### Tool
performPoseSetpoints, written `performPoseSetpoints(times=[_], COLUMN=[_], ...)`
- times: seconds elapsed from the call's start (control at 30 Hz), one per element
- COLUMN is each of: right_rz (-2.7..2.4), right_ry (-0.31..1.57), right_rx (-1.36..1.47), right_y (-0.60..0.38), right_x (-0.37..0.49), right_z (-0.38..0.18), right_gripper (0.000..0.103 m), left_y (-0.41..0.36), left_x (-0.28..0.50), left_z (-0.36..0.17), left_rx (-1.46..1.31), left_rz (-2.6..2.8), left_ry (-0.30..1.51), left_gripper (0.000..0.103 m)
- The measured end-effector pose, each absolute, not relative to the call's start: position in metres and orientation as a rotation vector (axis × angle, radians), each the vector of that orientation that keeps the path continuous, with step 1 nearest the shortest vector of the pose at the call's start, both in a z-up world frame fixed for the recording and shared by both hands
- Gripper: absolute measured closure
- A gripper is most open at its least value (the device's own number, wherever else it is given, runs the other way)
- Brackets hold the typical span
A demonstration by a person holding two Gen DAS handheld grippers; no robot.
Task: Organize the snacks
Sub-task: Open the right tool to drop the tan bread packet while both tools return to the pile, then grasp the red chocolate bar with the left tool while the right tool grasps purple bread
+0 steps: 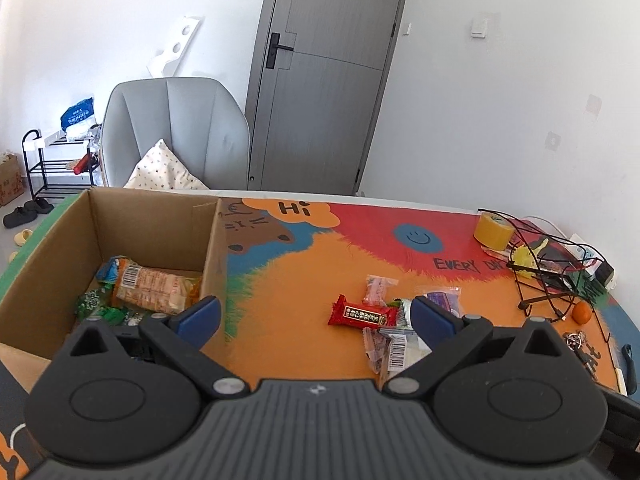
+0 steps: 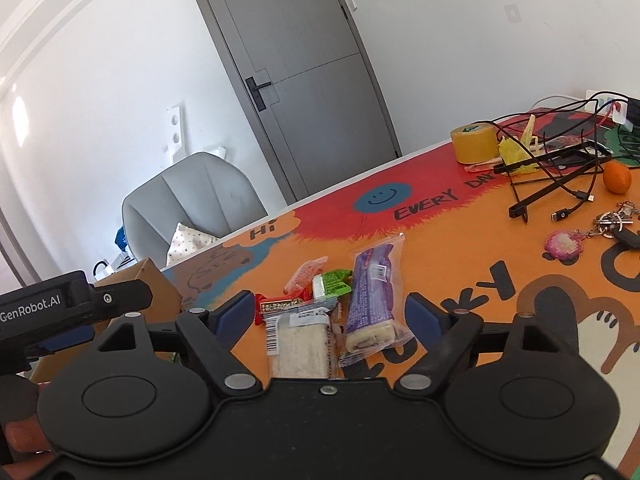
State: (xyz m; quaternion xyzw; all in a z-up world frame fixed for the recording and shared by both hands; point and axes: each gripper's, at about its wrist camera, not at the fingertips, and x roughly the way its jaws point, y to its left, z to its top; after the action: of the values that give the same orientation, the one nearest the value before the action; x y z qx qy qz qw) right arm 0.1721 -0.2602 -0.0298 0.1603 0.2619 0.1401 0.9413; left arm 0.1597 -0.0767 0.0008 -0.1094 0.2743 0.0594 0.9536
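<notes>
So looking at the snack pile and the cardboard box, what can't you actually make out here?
- Brown cardboard box: the left gripper hides its near floor in the left wrist view.
- White barcode-labelled wafer pack: the right gripper body cuts off its near end in the right wrist view.
- Red rectangular snack bar: its print is too small to read.

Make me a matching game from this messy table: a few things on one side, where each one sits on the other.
Things:
1. tape roll
2. orange
3. red bar
4. barcoded orange pack

Places:
A. inside the cardboard box
B. in the snack pile mid-table
C. far table edge, near the wall
D. beside the tangled cables

Pairs: 1-C, 2-D, 3-B, 4-A
</notes>
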Motion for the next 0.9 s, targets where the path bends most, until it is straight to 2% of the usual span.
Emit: performPoseSetpoints(times=[0.43, 0.7, 0.9], right_rz=[0.251, 0.249, 0.265], right_ry=[0.618, 0.674, 0.733], right_rx=[0.359, 0.345, 0.361], right_y=[-0.27, -0.264, -0.262], right_x=[0.209, 0.237, 0.254], right_z=[-0.053, -0.065, -0.081], right_gripper=[0.048, 0.049, 0.061], left_y=[-0.09, -0.094, -0.096], left_x=[0.196, 0.222, 0.243], left_z=[-0.018, -0.028, -0.04], left_rx=[-0.226, -0.232, -0.238], left_rz=[0.121, 0.132, 0.145], left_ry=[0.603, 0.648, 0.691], left_gripper=[0.005, 0.008, 0.01])
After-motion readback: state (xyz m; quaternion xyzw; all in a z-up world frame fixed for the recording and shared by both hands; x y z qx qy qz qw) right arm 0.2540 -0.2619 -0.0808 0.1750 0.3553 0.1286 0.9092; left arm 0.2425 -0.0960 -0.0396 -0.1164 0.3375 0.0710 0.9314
